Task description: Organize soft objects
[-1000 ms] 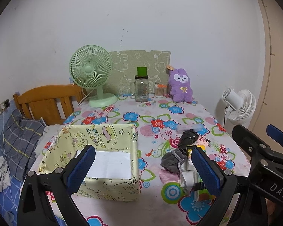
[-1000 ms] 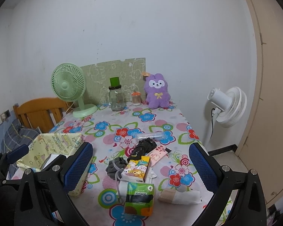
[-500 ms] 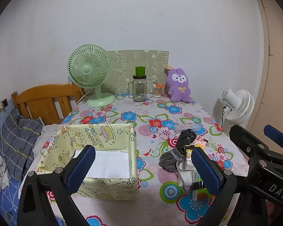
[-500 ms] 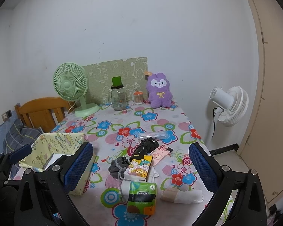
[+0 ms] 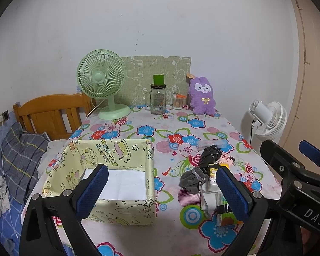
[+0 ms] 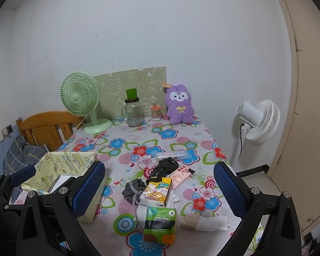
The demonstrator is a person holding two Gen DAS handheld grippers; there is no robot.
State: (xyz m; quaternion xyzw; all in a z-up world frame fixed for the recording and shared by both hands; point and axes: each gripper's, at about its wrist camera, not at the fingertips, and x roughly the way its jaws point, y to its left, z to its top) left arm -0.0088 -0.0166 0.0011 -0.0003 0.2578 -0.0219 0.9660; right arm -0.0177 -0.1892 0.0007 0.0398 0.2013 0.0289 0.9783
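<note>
A pile of small items lies on the flowered table: a grey drawstring pouch (image 6: pixel 134 189) (image 5: pixel 191 180), a black cloth bundle (image 6: pixel 163 168) (image 5: pixel 211 154), a yellow cartoon tissue pack (image 6: pixel 156 191), a green tissue pack (image 6: pixel 160 224), a pink packet (image 6: pixel 181 175) and a beige-white wrapped item (image 6: pixel 204 221). An open yellow fabric box (image 5: pixel 108 179) (image 6: pixel 59 170) stands at the left. My left gripper (image 5: pixel 160 192) is open and empty above the box's right side. My right gripper (image 6: pixel 159 194) is open and empty above the pile.
A green desk fan (image 5: pixel 101 83), a glass jar with green lid (image 5: pixel 157 98), a cotton-swab jar (image 5: pixel 178 102) and a purple plush bunny (image 5: pixel 202 96) stand at the table's back. A wooden chair (image 5: pixel 51 111) and bedding are left; a white floor fan (image 6: pixel 258 123) is right.
Both grippers have drawn back and up slightly, so the table sits a little farther away in view. Both stay open and empty. Nothing on the table has moved.
</note>
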